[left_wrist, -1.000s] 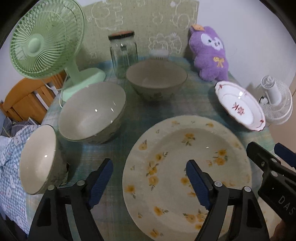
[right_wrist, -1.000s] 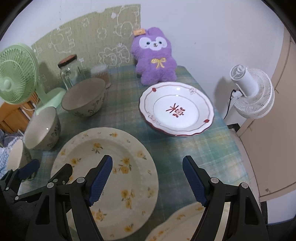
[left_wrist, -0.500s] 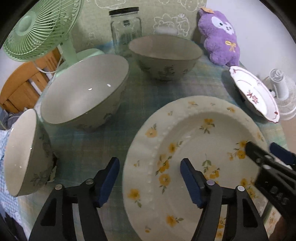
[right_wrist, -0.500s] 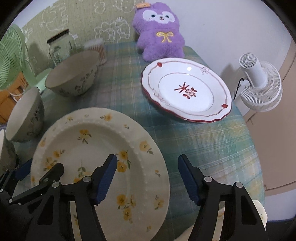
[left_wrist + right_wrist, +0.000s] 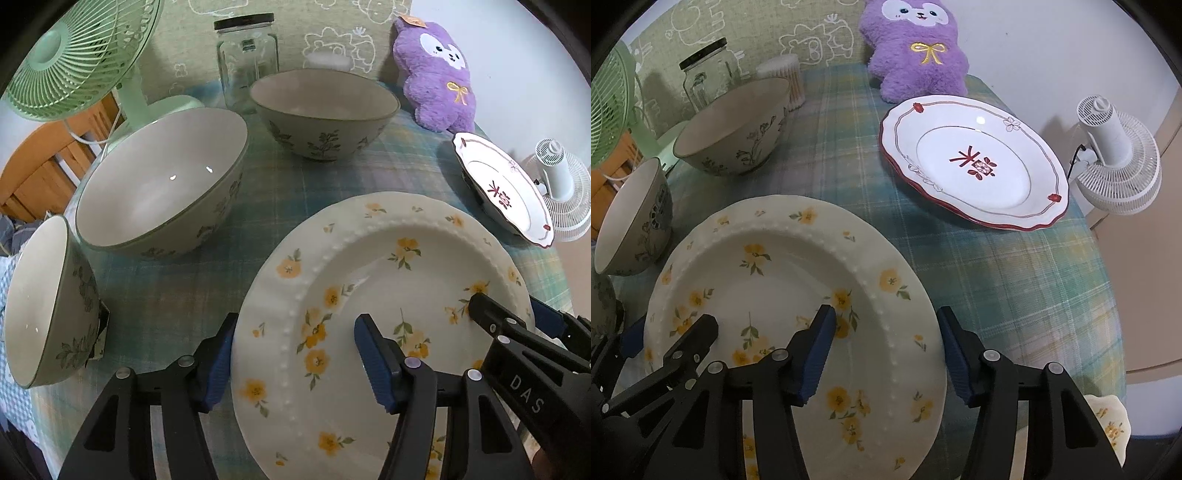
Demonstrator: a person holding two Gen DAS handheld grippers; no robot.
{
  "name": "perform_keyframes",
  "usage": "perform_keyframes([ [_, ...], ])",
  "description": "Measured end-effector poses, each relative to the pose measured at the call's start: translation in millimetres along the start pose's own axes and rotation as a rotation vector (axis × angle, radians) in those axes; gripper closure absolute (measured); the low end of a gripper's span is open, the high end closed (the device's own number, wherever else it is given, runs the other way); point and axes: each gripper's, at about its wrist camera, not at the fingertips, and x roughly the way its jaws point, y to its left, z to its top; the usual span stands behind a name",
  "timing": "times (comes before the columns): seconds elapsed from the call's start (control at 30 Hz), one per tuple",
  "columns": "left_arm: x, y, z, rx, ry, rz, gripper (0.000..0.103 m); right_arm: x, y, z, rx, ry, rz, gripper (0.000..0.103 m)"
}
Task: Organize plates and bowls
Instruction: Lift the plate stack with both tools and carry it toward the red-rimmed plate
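Observation:
A large cream plate with yellow flowers [image 5: 388, 280] [image 5: 783, 273] lies on the checked tablecloth. My left gripper [image 5: 295, 354] is open and straddles its left rim, one finger outside, one over the plate. My right gripper [image 5: 884, 350] is open and straddles its right rim the same way; it also shows in the left wrist view [image 5: 517, 332]. A red-rimmed white plate [image 5: 975, 162] [image 5: 506, 192] lies at the right. Three green-grey leaf-pattern bowls stand at the left: one far [image 5: 321, 114] [image 5: 735, 125], one middle [image 5: 162, 181], one near [image 5: 44, 299].
A green fan [image 5: 77, 55], a glass jar [image 5: 247, 55] and a purple plush toy [image 5: 916, 48] stand along the back. A small white fan [image 5: 1115, 155] sits off the table's right edge. Another flowered plate's edge [image 5: 1108, 424] shows at the lower right.
Both grippers have moved forward and down onto the flowered plate, each now straddling a rim. Both stay open. The dishes have not moved.

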Motion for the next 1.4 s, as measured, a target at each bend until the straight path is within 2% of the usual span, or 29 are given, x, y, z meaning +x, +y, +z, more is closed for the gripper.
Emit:
perform_keyframes([
  [0.23, -11.8, 1.4, -9.4, -0.001, 0.024, -0.001, 0.04, -11.6, 1.4, -4.9, 0.019, 0.02, -0.006, 0.045],
  [0.43, -30.8, 3.6, -15.4, 0.001, 0.008, -0.016, 0.04, -32.1, 2.9, -12.9, 0.031, 0.003, -0.015, 0.045],
  [0.53, -41.5, 5.8, -19.9, -0.007, 0.005, -0.051, 0.04, -45.6, 1.1, -19.0, 0.043, -0.005, -0.023, 0.045],
  [0.83, -76.0, -6.2, -38.0, 0.037, -0.029, -0.07, 0.04, -84.7, -15.6, -45.3, 0.095, -0.03, -0.042, 0.045],
  [1.13, -105.5, -34.3, -63.9, 0.05, -0.039, -0.09, 0.04, -116.4, -48.8, -72.6, 0.097, -0.043, -0.043, 0.045],
  [1.4, -112.9, -79.2, -91.1, 0.05, -0.003, -0.093, 0.04, -127.0, -94.3, -91.1, 0.094, -0.037, -0.049, 0.045],
])
